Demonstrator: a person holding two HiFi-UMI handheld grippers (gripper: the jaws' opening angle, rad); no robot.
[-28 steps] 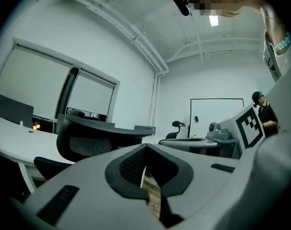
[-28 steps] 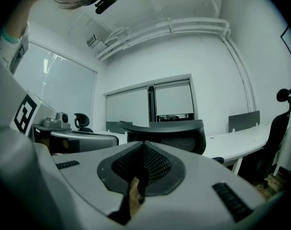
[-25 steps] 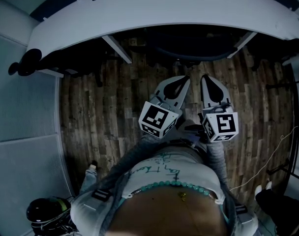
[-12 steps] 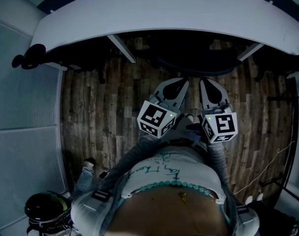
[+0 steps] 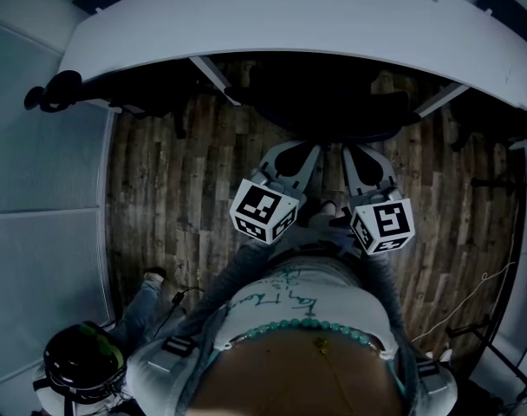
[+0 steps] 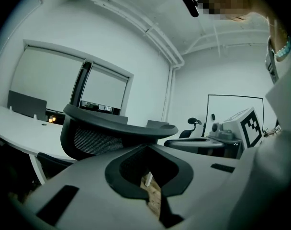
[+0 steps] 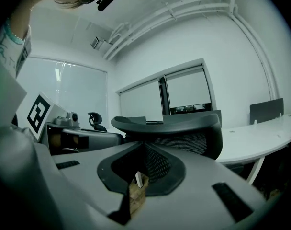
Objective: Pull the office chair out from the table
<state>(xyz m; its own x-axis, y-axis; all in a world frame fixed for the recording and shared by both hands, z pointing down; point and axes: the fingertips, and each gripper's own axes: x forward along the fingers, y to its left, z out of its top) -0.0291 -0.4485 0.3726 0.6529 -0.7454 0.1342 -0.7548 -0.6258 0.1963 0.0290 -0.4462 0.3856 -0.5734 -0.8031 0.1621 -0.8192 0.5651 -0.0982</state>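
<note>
The white curved table point(image 5: 289, 16) spans the top of the head view, with the wood-plank floor point(image 5: 177, 198) spreading below it. The black office chair point(image 5: 333, 102) sits pushed in at the table's near edge. Its front is lost in the dark under the top, and its mesh backrest faces me. My left gripper point(image 5: 302, 148) and right gripper point(image 5: 354, 148) lie side by side, both aimed at the backrest's top rim, with their tips right at it. I cannot tell whether either touches it. In the left gripper view the jaws of my left gripper point(image 6: 146, 145) meet at the tips, and only floor shows through the gap behind them. The right gripper view shows my right gripper point(image 7: 144, 143) the same, tips together, with the chair's mesh visible through the opening.
</note>
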